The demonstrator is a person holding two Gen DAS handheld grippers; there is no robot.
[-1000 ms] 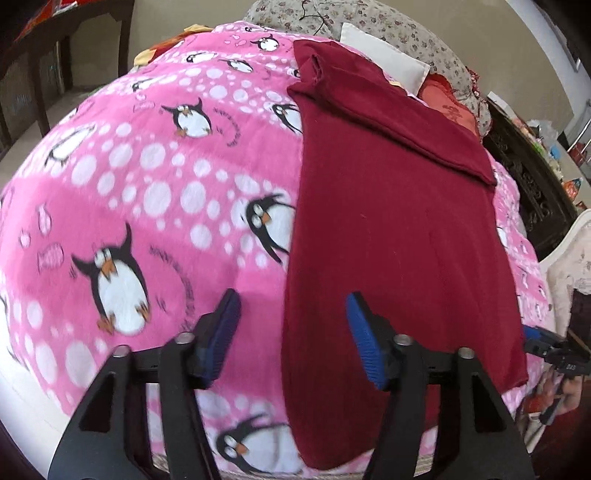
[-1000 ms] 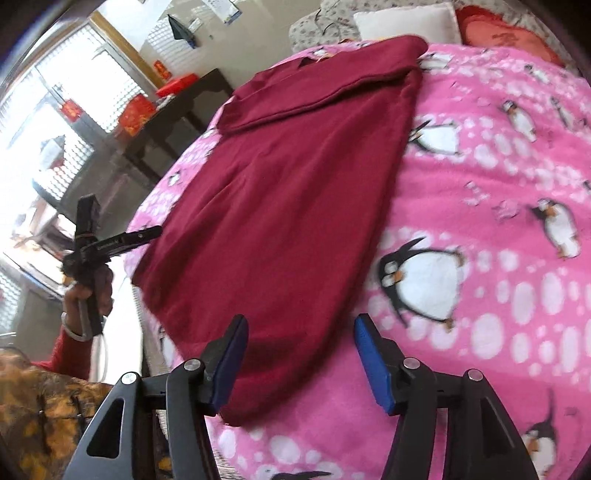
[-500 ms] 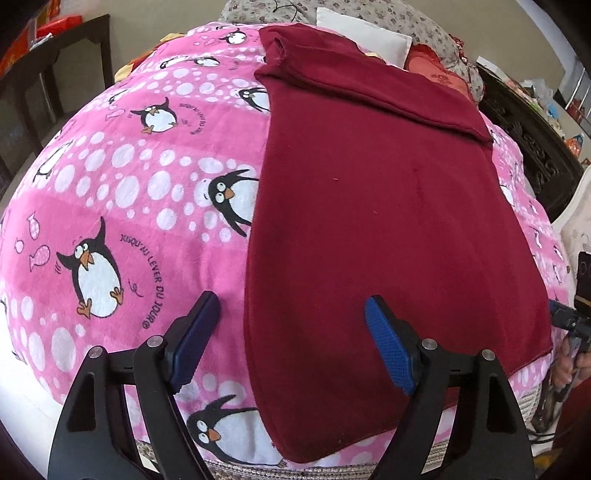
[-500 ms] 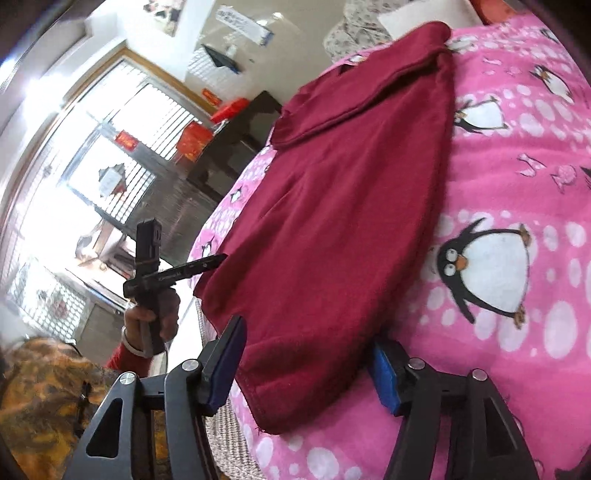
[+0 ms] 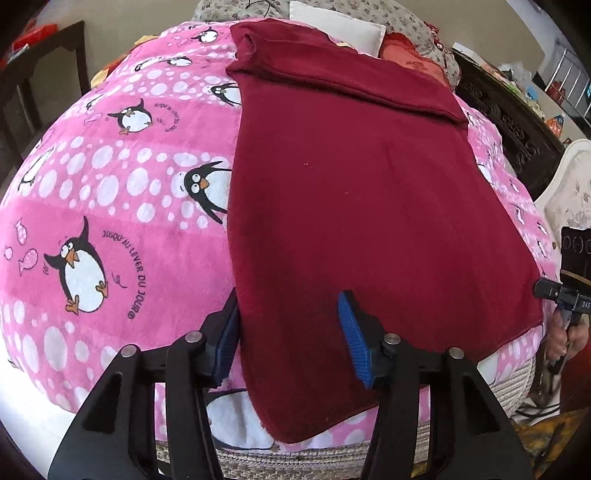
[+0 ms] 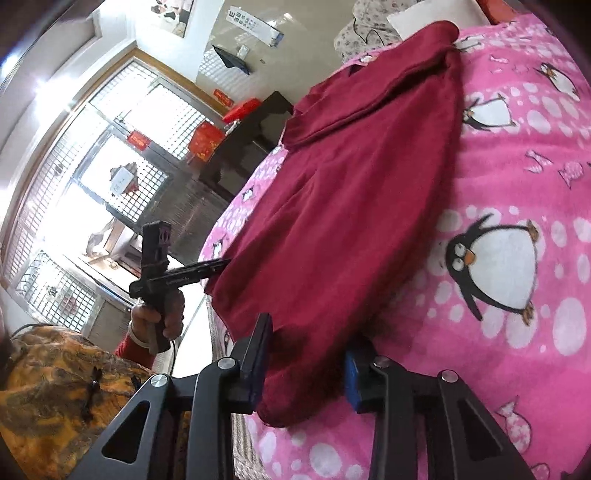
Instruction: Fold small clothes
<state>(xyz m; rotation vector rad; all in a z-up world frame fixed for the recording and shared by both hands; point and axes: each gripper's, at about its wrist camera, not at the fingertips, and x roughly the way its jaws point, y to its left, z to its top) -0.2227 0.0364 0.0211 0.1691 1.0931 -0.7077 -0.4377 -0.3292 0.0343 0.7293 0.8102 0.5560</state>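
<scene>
Writing is showing on the pink penguin blanket [image 5: 110, 177] that is covering the bed: beside one penguin [image 5: 79, 273] a curved line is reading "JUSQU'AU LEVER DU JOUR", and a smaller copy is curling round another penguin farther up, too small to read fully. A dark red garment [image 5: 354, 206] is lying flat on that blanket, its far end already folded over into a band near the pillows [image 5: 332, 22], its near hem reaching the bed's edge. The left tongs [image 5: 291, 332] are straddling the garment's near left corner and are closing on it: one blue pad is sitting outside the cloth's left edge against the blanket, the other is resting on top of the cloth, and I cannot tell whether they are pinching yet. The right tongs [image 6: 306, 365] are closing round the opposite near corner, a bulge of red cloth filling the gap between both pads, which are pressing against it. In the right-hand view a hand [image 6: 159, 314] in a red cuff is gripping the left tool's handle, whose printed lettering is too blurred to read. Red paper hangings on the window [image 6: 96, 177] behind are carrying gold characters that I cannot make out.
</scene>
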